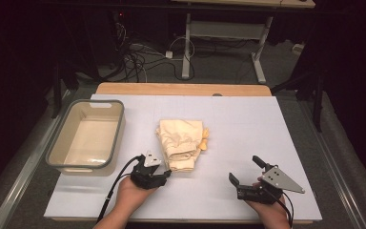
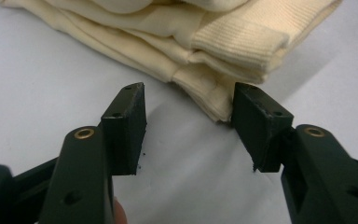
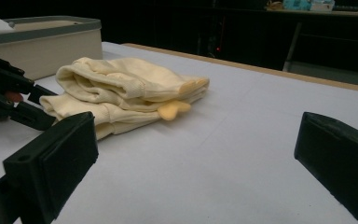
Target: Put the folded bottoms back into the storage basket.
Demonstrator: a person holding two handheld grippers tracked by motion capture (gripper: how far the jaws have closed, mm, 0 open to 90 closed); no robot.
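We are holding our left gripper (image 2: 189,128) half open right by the near corner of the folded cloth (image 2: 200,42), while our right gripper (image 1: 249,172) is waiting wide open, farther away.

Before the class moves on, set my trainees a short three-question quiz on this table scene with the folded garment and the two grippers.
1. True or false: the cream folded garment lies inside the grey-rimmed tub.
2. Which gripper is nearest the garment? A) left gripper B) right gripper C) both equally near
3. Fill in: in the left gripper view, a corner of the garment touches one of the jaws while the gap between them holds only bare ____.

Key
1. False: it lies on the white table cover, beside the tub.
2. A: it sits at the garment's near edge, while the right gripper stands open, well apart.
3. Table cover.
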